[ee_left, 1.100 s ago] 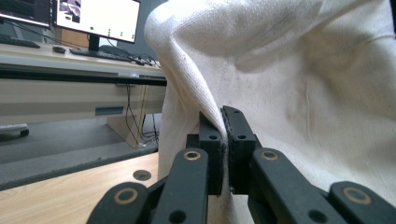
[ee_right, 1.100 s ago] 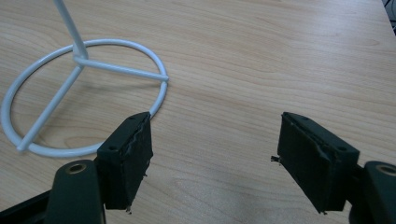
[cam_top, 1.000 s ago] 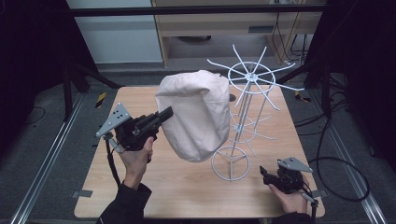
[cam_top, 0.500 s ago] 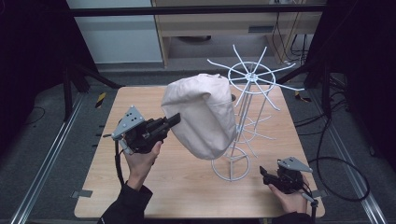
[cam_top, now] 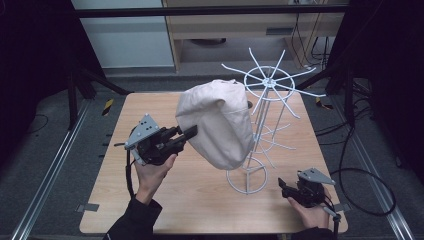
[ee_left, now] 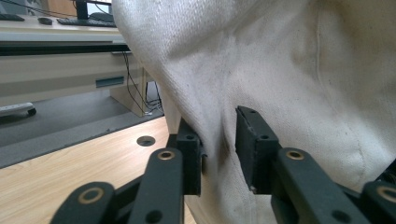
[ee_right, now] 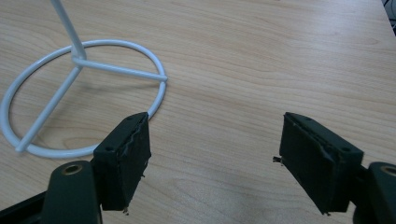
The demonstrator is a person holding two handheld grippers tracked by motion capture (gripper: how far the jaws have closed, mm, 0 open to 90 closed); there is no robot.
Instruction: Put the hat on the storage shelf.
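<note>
Left gripper [cam_top: 186, 134] pinches cream hat [cam_top: 220, 122] on wire rack [cam_top: 265, 82]; right gripper [cam_top: 284, 186] spread; tugging may topple rack

cream cloth bag [cam_top: 217, 122] hiding much of the white wire rack's [cam_top: 270, 85] pole, bag cut off by top and right edges in left gripper view, rack base ring [ee_right: 70, 102] cropped at left edge

- The left claw [cam_top: 189, 133] is held raised above the tabletop [cam_top: 200, 200] by the left hand [cam_top: 152, 167], its jaws closed on a fold of cream cloth [ee_left: 280, 70].
- The right claw [ee_right: 212, 161] is held low by the right hand [cam_top: 310, 212], jaws spread wide.
</note>
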